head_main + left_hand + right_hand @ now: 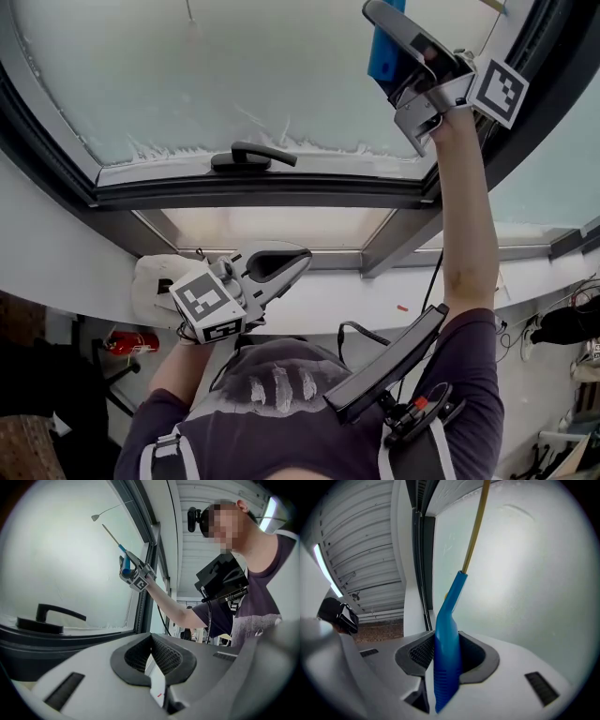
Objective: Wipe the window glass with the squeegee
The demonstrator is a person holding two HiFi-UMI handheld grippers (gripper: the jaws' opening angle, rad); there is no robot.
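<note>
blue squeegee clamped between right gripper jaws

From the head, looking steeply down over the person's chest: window glass far, left gripper near. From the left gripper, low down: facing past the window handle at left toward the right gripper, far off against the glass. From the right gripper: very close along the squeegee, facing the glass. Shared by the first two: window handle and right gripper. Shared by all three: the glass.
</note>
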